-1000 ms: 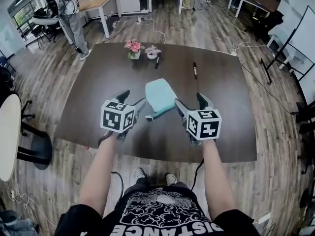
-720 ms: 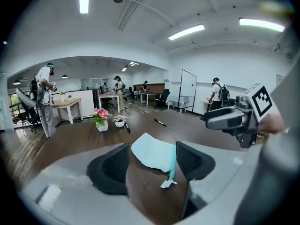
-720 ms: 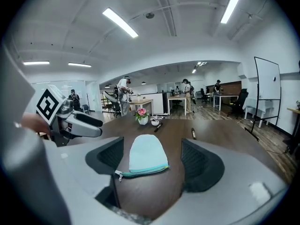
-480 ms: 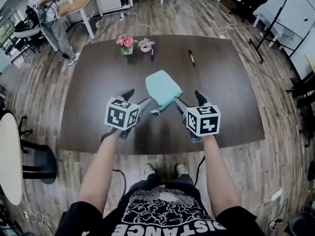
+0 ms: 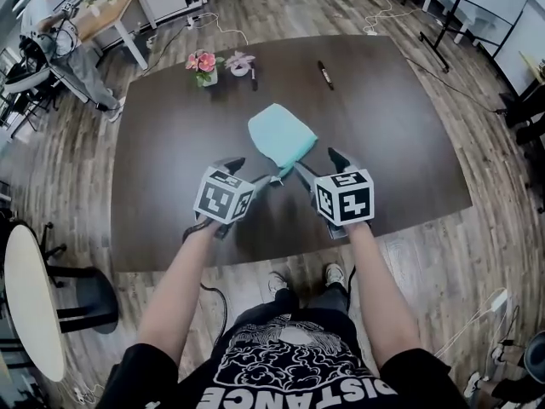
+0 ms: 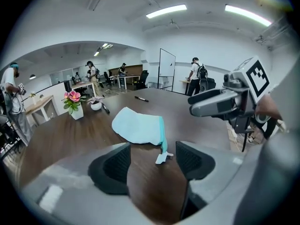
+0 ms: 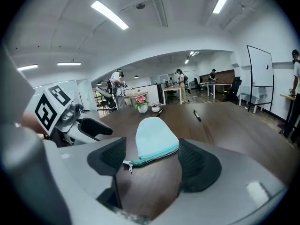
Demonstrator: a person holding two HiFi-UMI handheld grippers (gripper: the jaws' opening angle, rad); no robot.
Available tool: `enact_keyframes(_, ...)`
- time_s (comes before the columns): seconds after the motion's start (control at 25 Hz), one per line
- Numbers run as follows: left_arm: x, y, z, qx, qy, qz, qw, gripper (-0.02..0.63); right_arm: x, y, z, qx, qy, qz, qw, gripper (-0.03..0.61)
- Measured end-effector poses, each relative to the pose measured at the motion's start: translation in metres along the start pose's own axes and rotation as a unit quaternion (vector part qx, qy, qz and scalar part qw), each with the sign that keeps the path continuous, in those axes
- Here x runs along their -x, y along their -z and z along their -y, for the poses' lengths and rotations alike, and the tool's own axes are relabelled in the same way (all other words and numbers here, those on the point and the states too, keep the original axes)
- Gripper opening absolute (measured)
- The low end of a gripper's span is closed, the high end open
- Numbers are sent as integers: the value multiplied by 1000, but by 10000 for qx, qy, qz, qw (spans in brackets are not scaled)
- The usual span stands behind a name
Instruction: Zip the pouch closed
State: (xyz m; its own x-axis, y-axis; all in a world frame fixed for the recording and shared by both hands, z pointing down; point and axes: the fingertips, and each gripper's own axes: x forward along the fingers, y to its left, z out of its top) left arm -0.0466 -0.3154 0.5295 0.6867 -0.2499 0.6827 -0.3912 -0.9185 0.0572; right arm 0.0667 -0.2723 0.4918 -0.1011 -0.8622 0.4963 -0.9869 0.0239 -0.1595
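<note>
Lowering toward the dark wooden table [image 5: 170, 143], both grippers have neared the pale turquoise fabric pouch [image 5: 281, 135] lying mid-table. The left gripper's [image 6: 152, 165] jaws stand apart and empty. The right gripper's [image 7: 152, 161] jaws are closing with nothing between them, so zipping hasn't started.

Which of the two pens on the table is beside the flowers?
The left pen, lying by the small bowl near the flowers; the other pen lies alone farther right.
</note>
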Motion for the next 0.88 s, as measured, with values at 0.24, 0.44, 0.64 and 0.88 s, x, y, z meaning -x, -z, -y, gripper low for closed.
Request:
enact_keyframes(0.24, -21, 16, 9, -335, 292, -375, 9983, 313, -4, 19, 2, -203, 99, -83, 9997, 321)
enact_keyframes(0.44, -36, 24, 15, -579, 504, -637, 9950, 288, -4, 28, 4, -338, 169, -104, 9992, 321)
enact_keyframes(0.64, -50, 34, 20, -823, 730, -854, 9903, 259, -4, 41, 9, -515, 294, -138, 9981, 319)
enact_keyframes(0.88, -62, 47, 23, -947, 938, -1051, 9855, 219, -1, 55, 15, -698, 441, -171, 9964, 316)
